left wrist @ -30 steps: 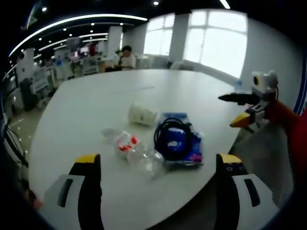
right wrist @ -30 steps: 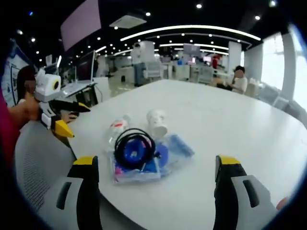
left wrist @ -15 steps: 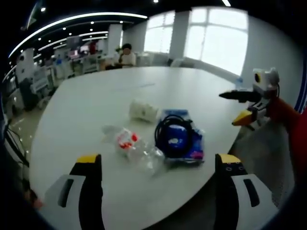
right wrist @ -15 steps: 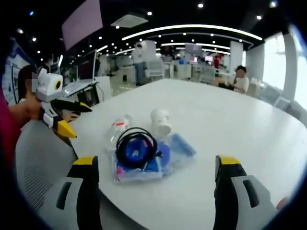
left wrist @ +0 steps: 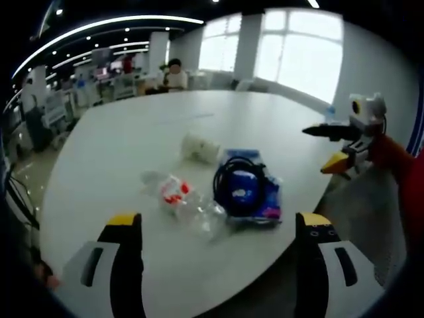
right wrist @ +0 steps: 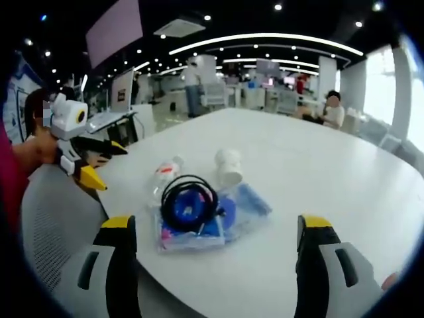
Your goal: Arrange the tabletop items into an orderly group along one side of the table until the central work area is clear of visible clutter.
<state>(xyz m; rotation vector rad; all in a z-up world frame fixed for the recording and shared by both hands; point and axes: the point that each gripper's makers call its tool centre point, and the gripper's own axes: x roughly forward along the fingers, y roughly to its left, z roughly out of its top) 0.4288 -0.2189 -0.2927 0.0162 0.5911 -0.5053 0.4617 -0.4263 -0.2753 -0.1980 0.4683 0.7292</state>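
On the white table point(left wrist: 132, 139) point(right wrist: 318, 172) lie a clear plastic bottle with a red label point(left wrist: 182, 202) point(right wrist: 162, 177), a white paper cup on its side point(left wrist: 201, 149) point(right wrist: 228, 167), and a coiled black cable point(left wrist: 235, 185) point(right wrist: 187, 202) on top of a blue packet point(left wrist: 255, 199) point(right wrist: 218, 215). My left gripper point(left wrist: 215, 255) stands open, short of the bottle and packet. My right gripper point(right wrist: 215, 255) is open too, short of the packet. Each gripper appears at the side of the other's view: the right gripper point(left wrist: 338, 149) and the left gripper point(right wrist: 89, 162), both off the table's edge.
A grey mesh chair point(right wrist: 59, 225) point(left wrist: 364, 199) stands at the table's near edge. A person sits at the table's far end point(left wrist: 173, 74) point(right wrist: 331, 109). Desks and monitors stand beyond the table in the open office.
Both views have shifted only slightly with the hands. The items on the table lie where they were.
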